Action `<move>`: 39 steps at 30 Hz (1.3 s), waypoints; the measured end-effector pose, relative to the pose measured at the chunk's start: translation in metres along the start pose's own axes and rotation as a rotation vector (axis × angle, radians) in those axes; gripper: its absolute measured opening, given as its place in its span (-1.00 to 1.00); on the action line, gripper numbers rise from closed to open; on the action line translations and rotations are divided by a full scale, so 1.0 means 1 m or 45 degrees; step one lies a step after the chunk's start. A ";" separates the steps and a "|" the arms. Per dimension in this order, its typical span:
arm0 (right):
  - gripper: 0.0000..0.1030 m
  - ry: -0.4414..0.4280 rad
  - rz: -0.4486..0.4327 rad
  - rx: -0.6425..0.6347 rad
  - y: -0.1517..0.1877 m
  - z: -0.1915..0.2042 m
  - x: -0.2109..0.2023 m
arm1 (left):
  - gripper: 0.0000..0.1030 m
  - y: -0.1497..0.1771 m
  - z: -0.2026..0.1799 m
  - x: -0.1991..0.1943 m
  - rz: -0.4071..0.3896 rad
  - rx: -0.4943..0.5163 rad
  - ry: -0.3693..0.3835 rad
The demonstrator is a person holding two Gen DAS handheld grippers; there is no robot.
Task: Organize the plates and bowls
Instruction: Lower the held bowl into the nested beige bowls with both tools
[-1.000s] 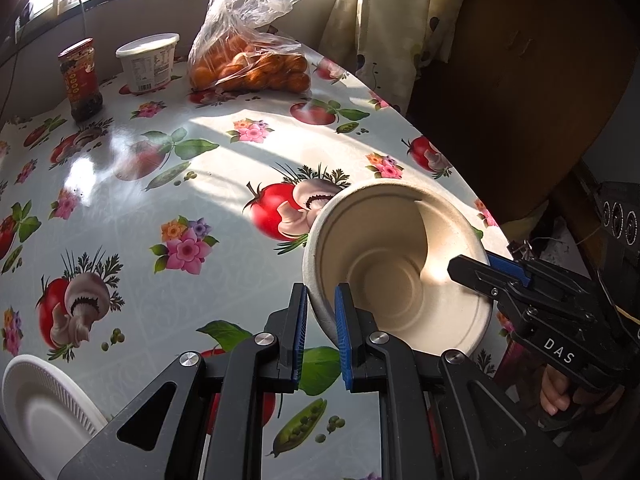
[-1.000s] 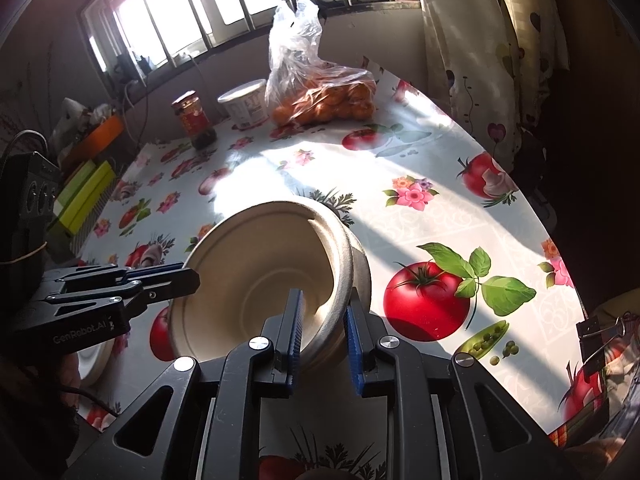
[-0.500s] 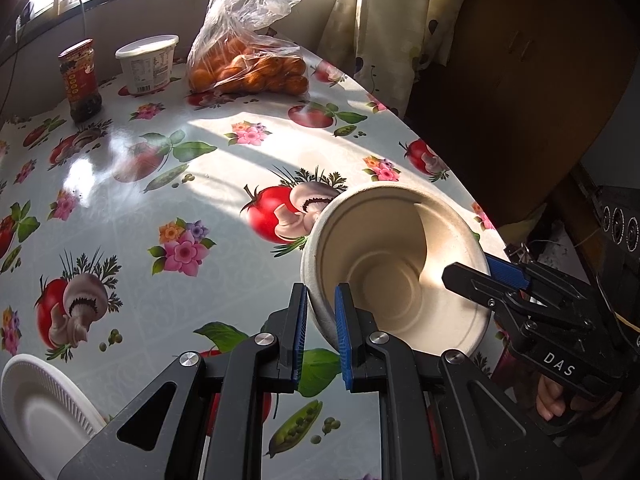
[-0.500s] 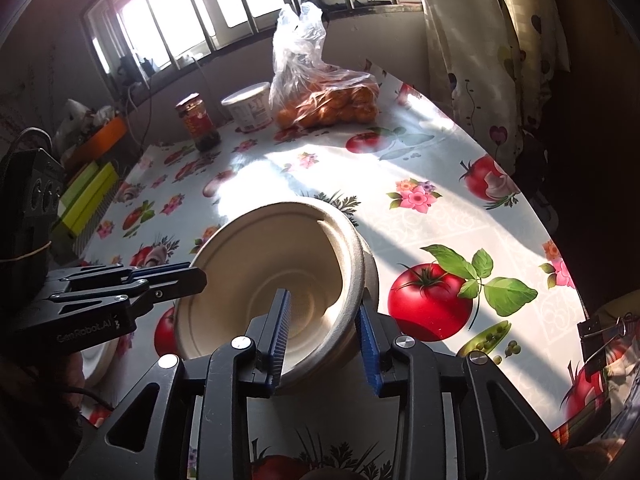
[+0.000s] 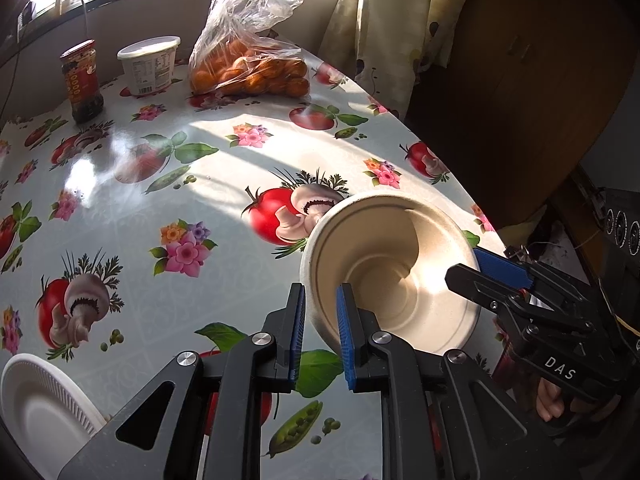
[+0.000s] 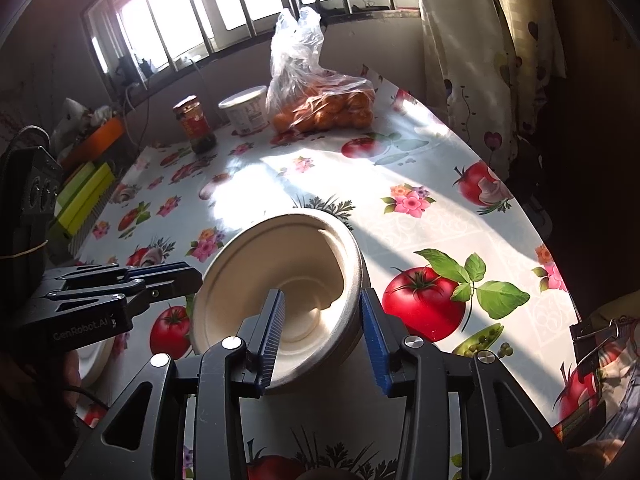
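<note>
A beige paper bowl is tilted over the flowered tablecloth near the table's right edge. My left gripper is shut on its near-left rim, one blue pad inside and one outside. My right gripper straddles the opposite rim of the bowl. Its jaws are opening, and the pads stand apart from the wall. The right gripper shows at the bowl's right side in the left wrist view. The left gripper shows at the bowl's left in the right wrist view. A white ridged plate lies at the near left.
At the far end under the window stand a bag of oranges, a white tub and a red-labelled jar. The table's curved edge runs close to the bowl on the right, with a curtain and dark furniture beyond.
My right gripper's jaws have spread apart and let go of the bowl's rim. The left gripper keeps its hold, and the bowl has barely shifted.
</note>
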State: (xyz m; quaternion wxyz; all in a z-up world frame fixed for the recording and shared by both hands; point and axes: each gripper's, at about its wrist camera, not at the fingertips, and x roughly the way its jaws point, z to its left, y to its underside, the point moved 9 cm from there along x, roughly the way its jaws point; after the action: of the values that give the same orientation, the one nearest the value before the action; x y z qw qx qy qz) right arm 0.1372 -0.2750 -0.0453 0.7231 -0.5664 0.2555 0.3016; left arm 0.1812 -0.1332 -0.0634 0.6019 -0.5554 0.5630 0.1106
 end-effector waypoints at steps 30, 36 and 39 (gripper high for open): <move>-0.22 -0.004 -0.073 0.183 0.001 -0.042 -0.001 | -0.59 0.000 0.006 0.005 -0.007 -0.078 -0.001; -0.22 -0.040 -0.066 0.212 0.004 -0.046 0.005 | -0.59 0.000 0.006 0.005 -0.009 -0.092 0.006; -0.20 -0.038 -0.063 0.207 0.005 -0.046 0.005 | -0.59 -0.001 0.006 0.004 -0.013 -0.092 0.001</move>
State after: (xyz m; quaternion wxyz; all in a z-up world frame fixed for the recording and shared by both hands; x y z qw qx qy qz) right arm 0.1358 -0.3180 -0.0621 0.7776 -0.5077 0.2543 0.2702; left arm 0.1862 -0.1312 -0.0680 0.5819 -0.5796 0.5561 0.1274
